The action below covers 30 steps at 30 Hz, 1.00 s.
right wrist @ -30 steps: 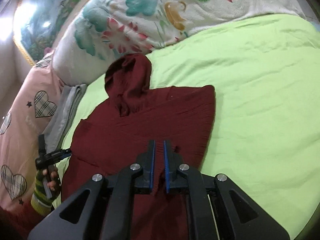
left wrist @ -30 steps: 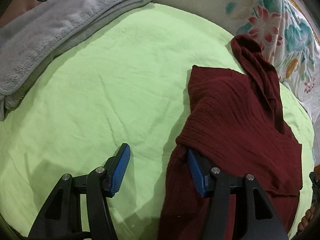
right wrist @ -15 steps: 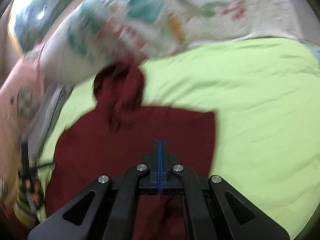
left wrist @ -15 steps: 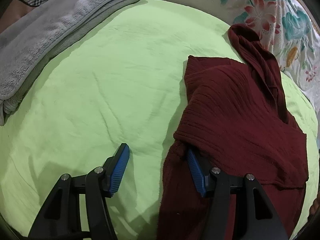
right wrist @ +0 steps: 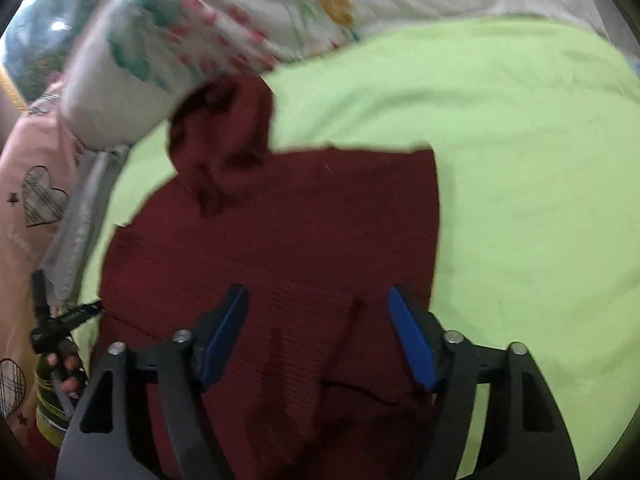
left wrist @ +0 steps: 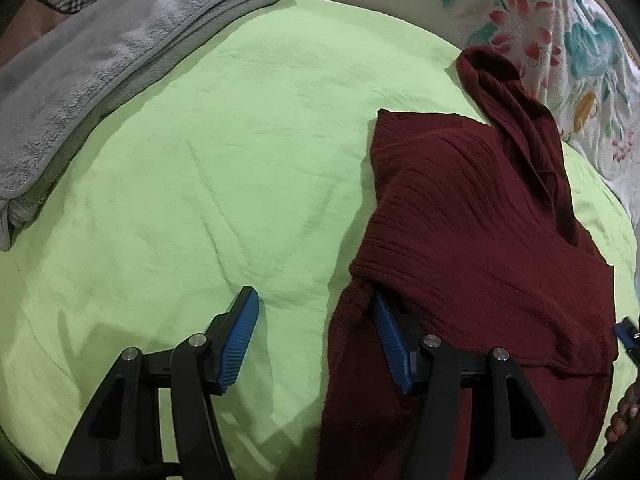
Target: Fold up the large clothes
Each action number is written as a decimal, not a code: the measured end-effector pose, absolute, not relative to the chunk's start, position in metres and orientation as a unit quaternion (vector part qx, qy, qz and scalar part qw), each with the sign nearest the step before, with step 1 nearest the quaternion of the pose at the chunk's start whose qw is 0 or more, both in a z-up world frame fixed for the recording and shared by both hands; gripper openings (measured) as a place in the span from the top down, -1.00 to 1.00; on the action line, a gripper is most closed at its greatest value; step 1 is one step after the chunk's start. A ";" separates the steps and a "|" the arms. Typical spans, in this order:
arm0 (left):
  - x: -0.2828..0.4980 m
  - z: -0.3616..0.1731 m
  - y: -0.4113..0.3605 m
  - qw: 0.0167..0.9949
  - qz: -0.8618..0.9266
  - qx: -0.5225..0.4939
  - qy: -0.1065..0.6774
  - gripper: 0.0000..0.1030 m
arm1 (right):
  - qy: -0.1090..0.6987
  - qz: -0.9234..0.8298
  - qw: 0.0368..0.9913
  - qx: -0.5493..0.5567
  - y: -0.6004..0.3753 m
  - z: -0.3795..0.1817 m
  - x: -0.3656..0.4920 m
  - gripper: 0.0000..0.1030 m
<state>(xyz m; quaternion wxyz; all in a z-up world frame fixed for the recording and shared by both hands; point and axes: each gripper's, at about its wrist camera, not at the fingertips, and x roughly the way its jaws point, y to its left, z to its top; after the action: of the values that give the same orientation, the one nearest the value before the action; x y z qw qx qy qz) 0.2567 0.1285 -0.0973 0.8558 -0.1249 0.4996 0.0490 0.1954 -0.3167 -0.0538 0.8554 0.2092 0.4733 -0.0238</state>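
A dark red knitted hooded sweater (left wrist: 472, 224) lies on the light green bed sheet (left wrist: 208, 168), folded over on itself, hood toward the floral pillow. My left gripper (left wrist: 316, 332) is open at the sweater's left edge; its right finger (left wrist: 390, 344) sits under a fold of the knit, its left finger (left wrist: 240, 330) rests on bare sheet. In the right wrist view the sweater (right wrist: 304, 216) fills the middle, and my right gripper (right wrist: 318, 334) is open and empty above its lower part. The left gripper shows there at the far left (right wrist: 66, 318).
A folded grey towel (left wrist: 104, 64) lies along the sheet's far left edge. A floral pillow (left wrist: 560, 40) lies behind the hood, also in the right wrist view (right wrist: 240, 20). A pink pillow with checked hearts (right wrist: 28, 208) is at the left.
My right gripper was shut half a second ago and has now opened wide above the sweater. My left gripper stays open at the sweater's edge, with only a slight shift.
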 end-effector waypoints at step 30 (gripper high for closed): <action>0.245 -0.059 0.087 0.853 -0.116 -0.172 0.478 -0.12 | 0.493 0.033 0.840 0.223 -0.287 -0.073 0.221 0.80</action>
<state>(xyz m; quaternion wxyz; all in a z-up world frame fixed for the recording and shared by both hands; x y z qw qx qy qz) 0.2447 0.0872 -0.0592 0.8534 -0.1722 0.4783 -0.1156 0.2214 -0.2872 -0.0728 0.8401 0.2231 0.4932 0.0334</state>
